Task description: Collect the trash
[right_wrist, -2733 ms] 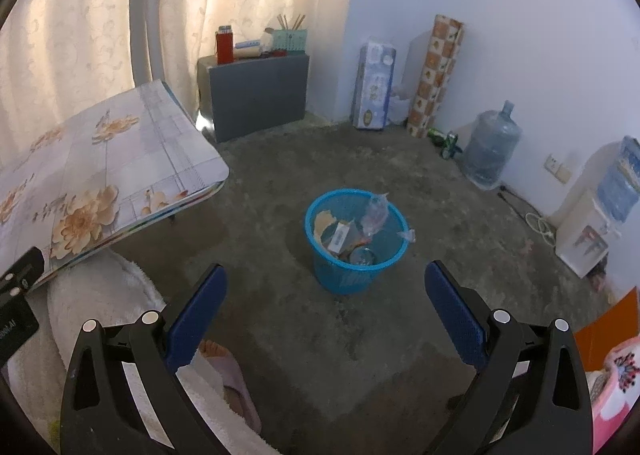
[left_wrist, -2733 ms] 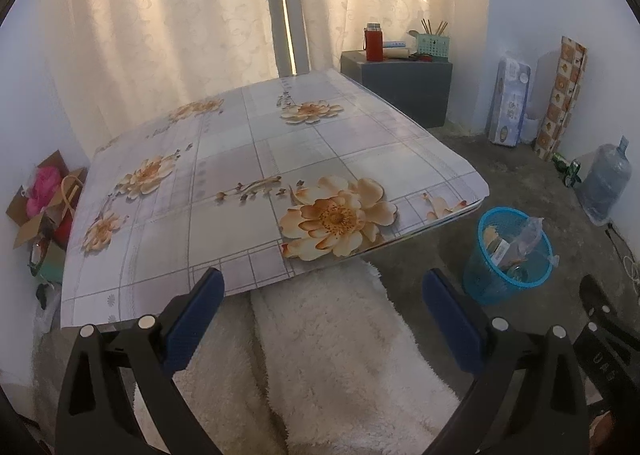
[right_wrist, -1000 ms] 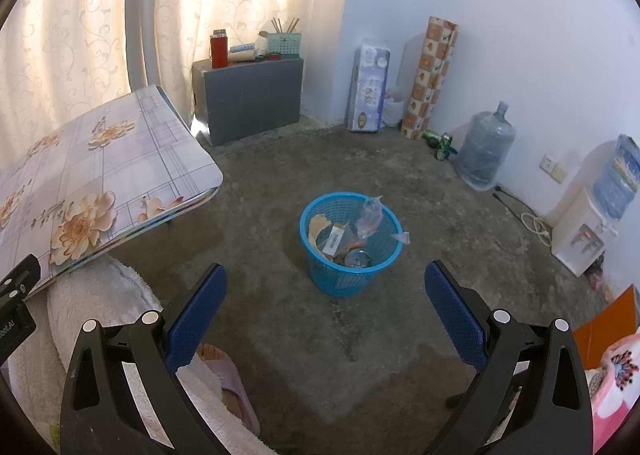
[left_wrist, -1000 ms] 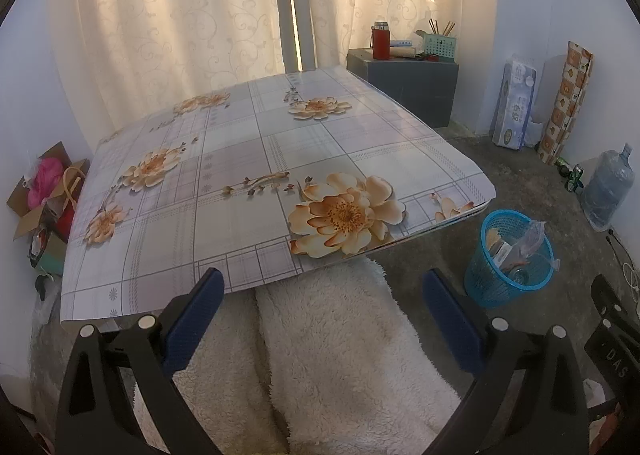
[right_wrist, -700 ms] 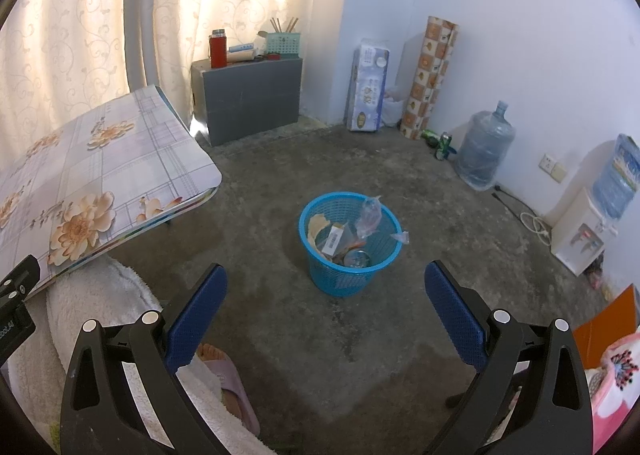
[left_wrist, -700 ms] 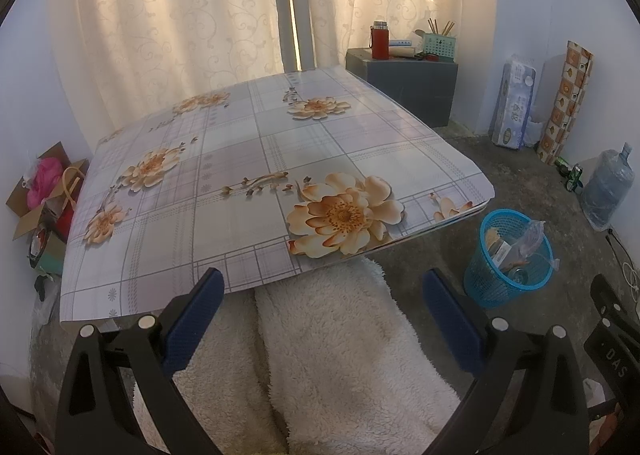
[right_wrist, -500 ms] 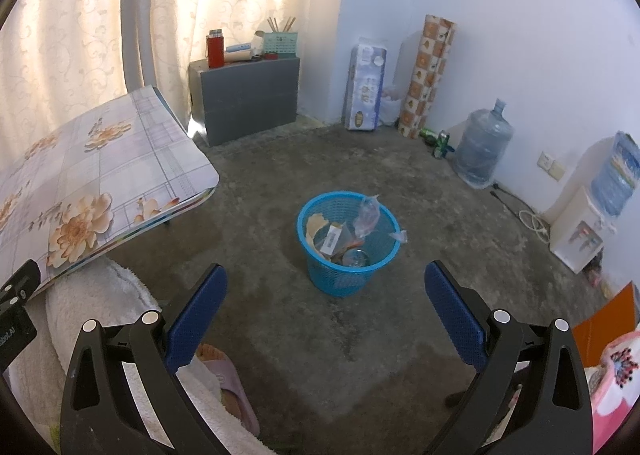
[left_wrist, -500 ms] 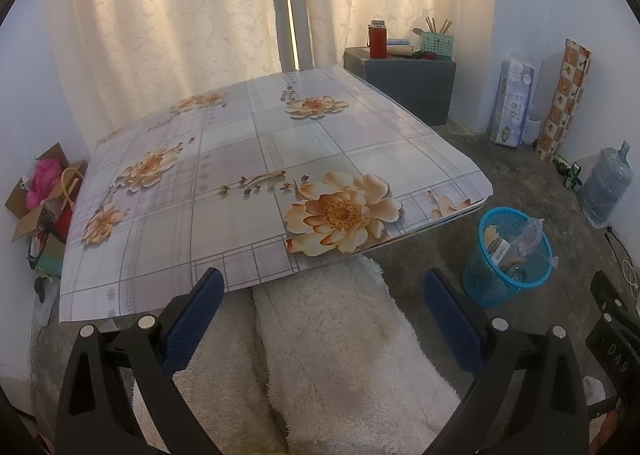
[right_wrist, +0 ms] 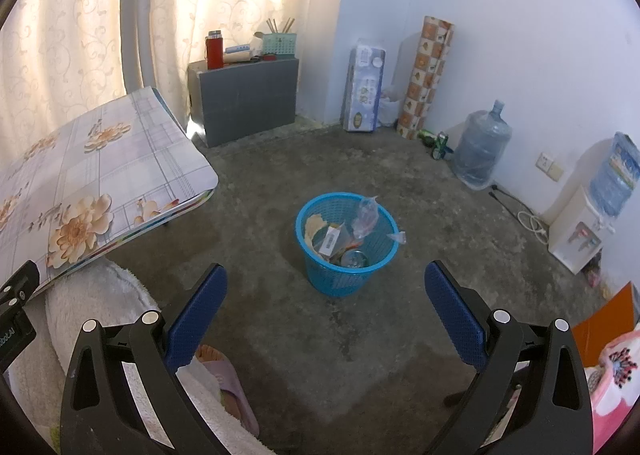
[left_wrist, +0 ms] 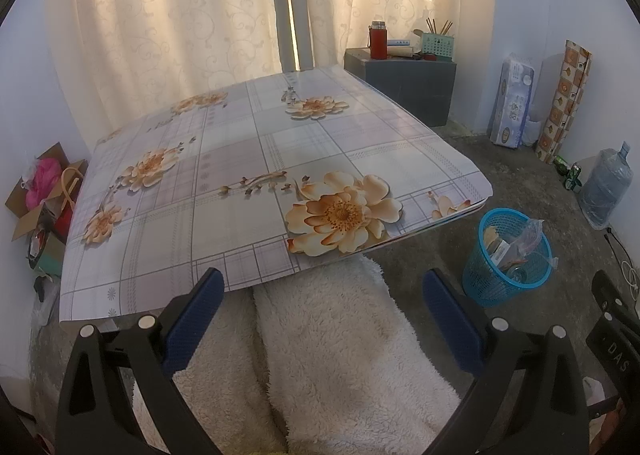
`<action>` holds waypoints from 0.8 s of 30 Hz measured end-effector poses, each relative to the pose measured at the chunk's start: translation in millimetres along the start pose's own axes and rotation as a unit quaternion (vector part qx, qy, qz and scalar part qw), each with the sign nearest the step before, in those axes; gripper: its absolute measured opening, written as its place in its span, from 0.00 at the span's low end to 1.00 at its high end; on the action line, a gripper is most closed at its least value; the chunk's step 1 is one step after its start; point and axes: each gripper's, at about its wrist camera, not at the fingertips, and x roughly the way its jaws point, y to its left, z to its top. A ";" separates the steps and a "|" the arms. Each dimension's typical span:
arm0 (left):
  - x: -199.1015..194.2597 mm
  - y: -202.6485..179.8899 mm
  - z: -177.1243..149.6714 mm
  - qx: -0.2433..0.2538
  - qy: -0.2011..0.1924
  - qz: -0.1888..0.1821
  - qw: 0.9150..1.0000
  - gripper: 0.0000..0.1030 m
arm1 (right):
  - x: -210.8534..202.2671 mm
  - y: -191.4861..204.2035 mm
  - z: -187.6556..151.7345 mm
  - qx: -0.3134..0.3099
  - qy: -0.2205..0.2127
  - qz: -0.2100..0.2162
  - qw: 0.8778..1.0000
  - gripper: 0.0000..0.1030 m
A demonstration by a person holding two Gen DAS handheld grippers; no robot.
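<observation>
A blue mesh trash basket (right_wrist: 347, 255) stands on the concrete floor, holding a clear plastic bag, a small carton, a can and other scraps. The same basket (left_wrist: 506, 257) shows at the right of the left wrist view, beside the low table's corner. My right gripper (right_wrist: 325, 303) is open and empty, held above the floor just in front of the basket. My left gripper (left_wrist: 322, 313) is open and empty too, over white fleece-covered legs (left_wrist: 332, 355) at the near edge of the floral-covered low table (left_wrist: 256, 159). No loose trash shows on the tabletop.
A grey cabinet (right_wrist: 248, 95) with a red flask and pen holder stands by the curtains. Along the wall are a tissue pack (right_wrist: 364, 87), a patterned roll (right_wrist: 426, 79), a water jug (right_wrist: 482, 151) and a dispenser (right_wrist: 580, 231). Boxes with pink items (left_wrist: 44, 195) sit left of the table.
Both grippers have stayed open and empty. The two views have drifted only slightly; the basket and table have kept their places.
</observation>
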 end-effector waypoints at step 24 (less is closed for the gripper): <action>-0.9 -0.5 -0.4 0.000 -0.001 -0.001 1.000 0.95 | 1.1 -0.1 -1.6 0.000 -0.001 0.001 1.000 0.92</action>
